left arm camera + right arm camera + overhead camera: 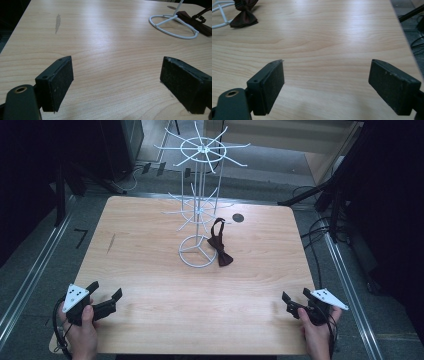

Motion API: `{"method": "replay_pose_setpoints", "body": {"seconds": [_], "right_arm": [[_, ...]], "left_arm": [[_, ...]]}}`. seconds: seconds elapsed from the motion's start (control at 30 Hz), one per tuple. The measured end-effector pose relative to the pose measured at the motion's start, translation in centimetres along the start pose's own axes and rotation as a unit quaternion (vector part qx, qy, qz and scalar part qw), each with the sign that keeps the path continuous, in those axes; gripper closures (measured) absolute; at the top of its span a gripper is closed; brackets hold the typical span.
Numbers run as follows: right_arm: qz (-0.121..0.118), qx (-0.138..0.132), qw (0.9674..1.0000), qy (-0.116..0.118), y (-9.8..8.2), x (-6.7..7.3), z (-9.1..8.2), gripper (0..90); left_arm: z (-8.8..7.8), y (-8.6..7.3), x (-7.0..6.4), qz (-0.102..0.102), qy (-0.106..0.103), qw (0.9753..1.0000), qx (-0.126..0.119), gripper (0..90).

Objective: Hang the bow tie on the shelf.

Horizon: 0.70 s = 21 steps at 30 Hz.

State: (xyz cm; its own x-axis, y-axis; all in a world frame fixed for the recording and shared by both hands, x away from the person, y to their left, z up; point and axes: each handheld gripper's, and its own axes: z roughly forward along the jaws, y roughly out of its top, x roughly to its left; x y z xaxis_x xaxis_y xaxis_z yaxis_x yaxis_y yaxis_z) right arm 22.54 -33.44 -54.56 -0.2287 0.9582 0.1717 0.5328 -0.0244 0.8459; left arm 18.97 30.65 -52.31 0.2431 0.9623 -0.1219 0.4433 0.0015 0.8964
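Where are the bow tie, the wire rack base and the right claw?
bow tie (224,257): high view, on the bow's knot.
wire rack base (186,261): high view, on the white ring's left rim.
right claw (325,83): right gripper view, midway between its open pads.

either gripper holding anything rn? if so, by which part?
Nothing held. Left gripper and right gripper are both open over bare table; the bow tie lies by the rack.

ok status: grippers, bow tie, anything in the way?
Left gripper open, empty, near table edge. Right gripper open, empty. Brown bow tie flat on table, beside the white wire rack's ring base, strap looped toward the rack. Path to it clear.
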Motion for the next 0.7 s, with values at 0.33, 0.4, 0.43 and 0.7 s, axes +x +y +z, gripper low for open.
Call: {"method": "replay_pose_setpoints", "body": {"seconds": [0.33, 0.4, 0.43, 0.7], "right_arm": [[0.015, -0.019, 0.9992, -0.031, -1.5, -3.4, -3.3, 13.5], [0.021, -0.018, 0.999, -0.036, -2.0, -4.4, -4.1, 13.5], [0.021, -0.018, 0.999, -0.036, -2.0, -4.4, -4.1, 13.5], [0.059, -0.029, 0.9974, -0.029, -2.4, -6.0, -4.7, 14.3]], "left_arm": [[0.0, 0.0, -0.1, 0.004, 0.004, 1.0, -0.001, 12.2], [0.0, 0.0, -0.1, 0.006, 0.004, 1.0, 0.0, 12.2], [0.0, 0.0, -0.1, 0.006, 0.004, 1.0, 0.0, 12.2], [0.1, 0.0, -0.3, 0.009, 0.008, 0.9999, 0.001, 12.3]]}}
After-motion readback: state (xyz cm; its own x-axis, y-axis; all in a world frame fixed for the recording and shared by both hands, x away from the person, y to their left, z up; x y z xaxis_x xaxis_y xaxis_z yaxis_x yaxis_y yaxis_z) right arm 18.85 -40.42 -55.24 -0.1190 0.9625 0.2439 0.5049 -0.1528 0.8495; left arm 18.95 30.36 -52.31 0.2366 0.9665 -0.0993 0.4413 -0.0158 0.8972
